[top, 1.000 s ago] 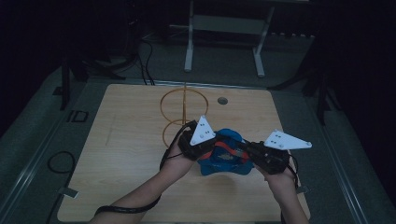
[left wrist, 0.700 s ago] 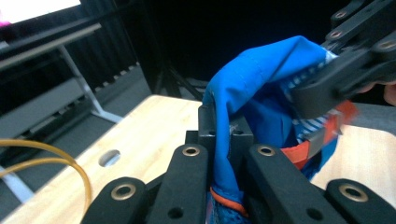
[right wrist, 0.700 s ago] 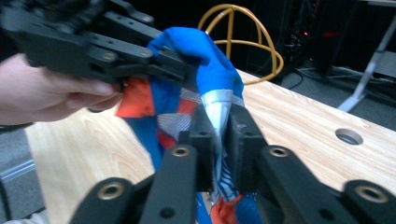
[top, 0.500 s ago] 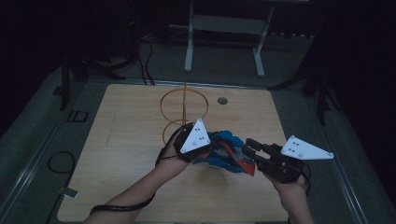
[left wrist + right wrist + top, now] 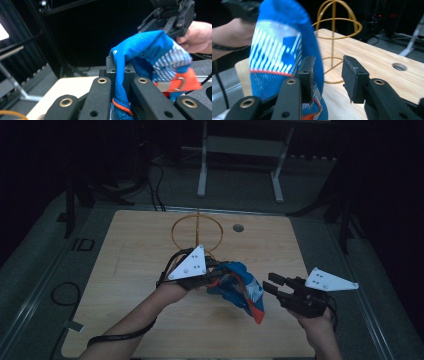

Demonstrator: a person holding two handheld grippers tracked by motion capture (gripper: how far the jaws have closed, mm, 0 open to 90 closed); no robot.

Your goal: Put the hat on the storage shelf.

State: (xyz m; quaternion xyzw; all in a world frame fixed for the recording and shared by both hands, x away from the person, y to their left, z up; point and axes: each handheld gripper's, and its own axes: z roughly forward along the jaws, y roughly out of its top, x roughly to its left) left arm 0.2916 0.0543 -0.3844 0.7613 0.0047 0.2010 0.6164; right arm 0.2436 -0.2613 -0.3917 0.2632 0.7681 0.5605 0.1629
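A person's two forearms come in from the near edge of a light wooden table (image 5: pixel 135 265), each hand carrying a black two-jaw gripper topped by a pale three-cornered plate. The left gripper (image 5: pixel 212 275), just left of the table's middle, is clamped on a blue sock (image 5: pixel 239 287) with white stripes and an orange cuff; in the left gripper view the blue fabric (image 5: pixel 140 57) is pinched between the two black jaws and arches up and over to the right, its orange edge with a small metal ring hanging at the right side. In the high view the sock trails from that gripper to the right and toward the near side, its orange end lowest, above the tabletop. The right gripper (image 5: pixel 274 286) sits just right of the sock with its jaws spread apart and pointing left at it; in the right gripper view its jaws (image 5: pixel 328 75) stand wide with bare table between them, and the sock (image 5: pixel 282 50) lies against the outer side of the left-hand jaw, not between the two. A gold wire stand (image 5: pixel 197 232) of hoops on an upright rod stands on the far middle of the table, behind the left gripper, and a small round hole (image 5: pixel 238 227) shows in the tabletop just to its right. The surroundings beyond the table are dark, with a metal frame (image 5: pixel 240 160) on the floor at the far side.
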